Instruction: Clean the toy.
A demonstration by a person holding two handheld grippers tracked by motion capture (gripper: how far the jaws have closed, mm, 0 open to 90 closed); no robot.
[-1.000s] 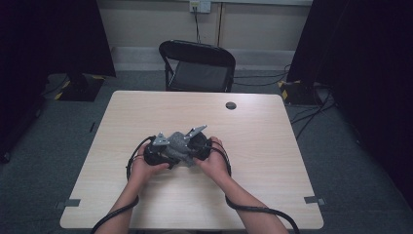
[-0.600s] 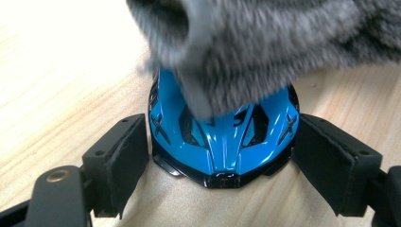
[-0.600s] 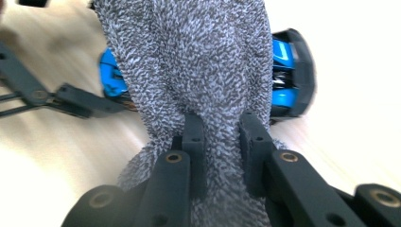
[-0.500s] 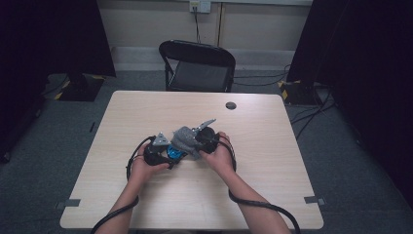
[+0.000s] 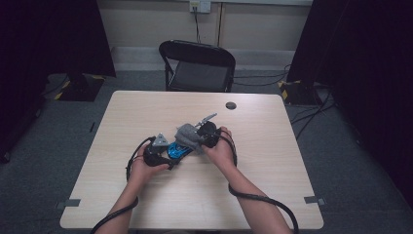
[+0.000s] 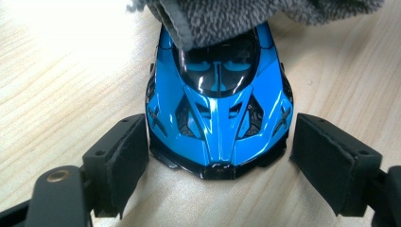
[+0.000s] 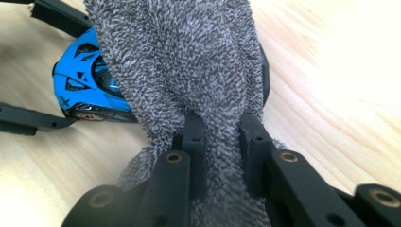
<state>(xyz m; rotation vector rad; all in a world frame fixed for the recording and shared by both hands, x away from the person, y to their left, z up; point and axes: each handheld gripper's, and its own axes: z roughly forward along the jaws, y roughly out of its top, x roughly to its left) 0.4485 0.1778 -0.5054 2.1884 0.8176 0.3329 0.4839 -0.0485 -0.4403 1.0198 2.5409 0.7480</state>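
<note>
A shiny blue toy car rests on the wooden table, nose toward my left gripper. The pads sit against both front fenders, so that gripper is shut on the car. My right gripper is shut on a grey terry cloth, which drapes over the car's roof and rear. From above, the car lies between both hands, with the cloth on its far right end. My left gripper is at the car's left and my right gripper at its right.
A small black round object lies near the table's far edge. A black folding chair stands behind the table. Cables trail from both grippers across the near part of the table. Tape marks sit at the near corners.
My right gripper has drawn the cloth to the right and slightly away across the car, uncovering more of its blue body. The left gripper and the car have stayed put.
</note>
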